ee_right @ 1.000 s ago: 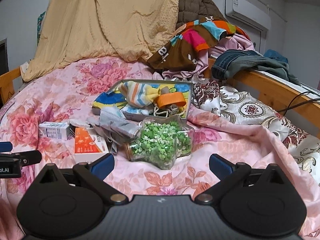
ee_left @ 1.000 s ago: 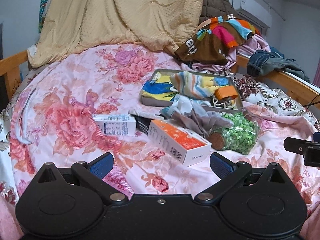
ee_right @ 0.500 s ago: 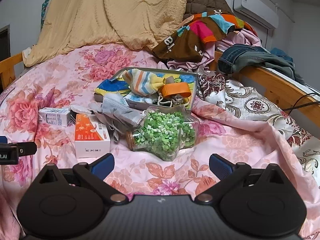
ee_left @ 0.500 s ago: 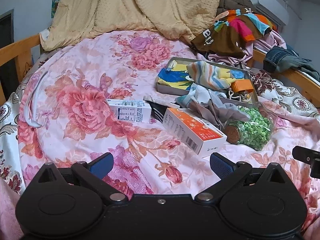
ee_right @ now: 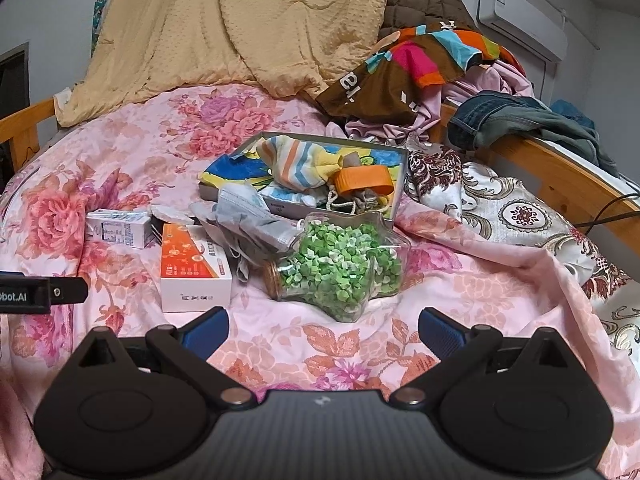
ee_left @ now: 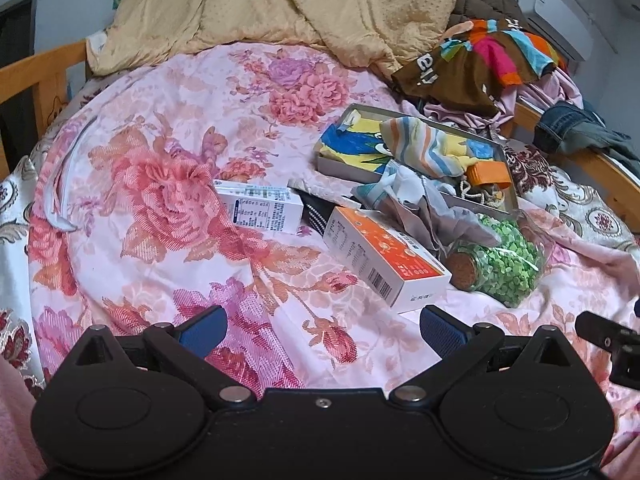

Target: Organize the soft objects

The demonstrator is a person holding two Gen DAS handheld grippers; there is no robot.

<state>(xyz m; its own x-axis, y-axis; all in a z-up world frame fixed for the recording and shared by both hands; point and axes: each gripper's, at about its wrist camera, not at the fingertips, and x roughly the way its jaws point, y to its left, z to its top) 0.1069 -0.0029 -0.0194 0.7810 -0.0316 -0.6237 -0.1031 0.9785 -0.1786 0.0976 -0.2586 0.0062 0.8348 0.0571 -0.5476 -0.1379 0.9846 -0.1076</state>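
A shallow grey box lies on the flowered bedspread, holding a striped cloth pouch, an orange band and a beaded string. Grey face masks spill over its near edge. In front lies a star-shaped jar of green paper stars with a cork stopper. My left gripper hovers open above the bedspread, short of the boxes. My right gripper hovers open just before the jar. Both hold nothing.
An orange and white carton and a white carton lie left of the jar. A beige quilt and heaped clothes fill the back. A wooden rail runs along the right.
Both grippers drifted slightly: the left view swung left and back a little, the right view edged closer to the jar. Nothing was grasped; the objects lie as before.
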